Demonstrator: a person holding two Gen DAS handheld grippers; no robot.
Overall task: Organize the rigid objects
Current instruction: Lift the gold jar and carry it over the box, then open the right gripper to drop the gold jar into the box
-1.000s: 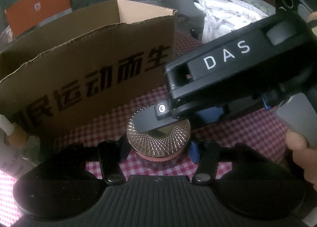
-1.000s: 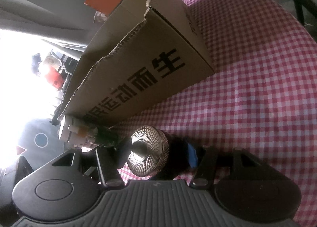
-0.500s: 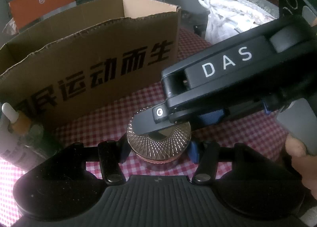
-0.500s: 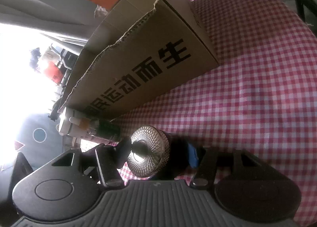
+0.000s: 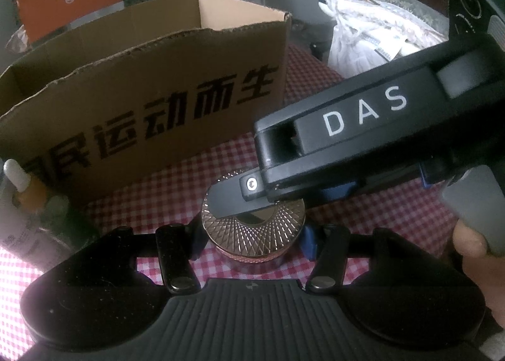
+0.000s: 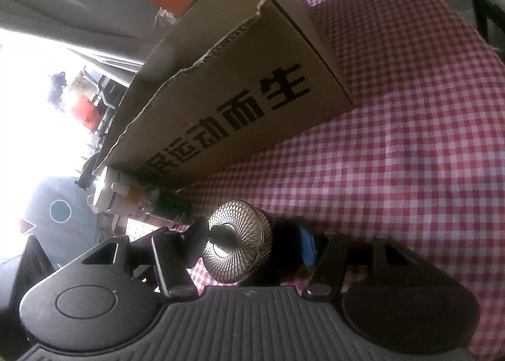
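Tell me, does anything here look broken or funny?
Yes: the cardboard box has a ragged, torn top edge instead of flaps. Also, both grippers are at the same small ribbed-lid jar at once: the left gripper on its sides, the right gripper top and bottom.

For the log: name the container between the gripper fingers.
The round rose-gold jar with faceted metallic lid; the pale bottles stand apart, beside the brown cardboard box.

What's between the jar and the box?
Nothing on the cloth between them. The jar sits between both grippers' jaws, and only the box's near wall, torn along its top edge, must be cleared to drop it in.
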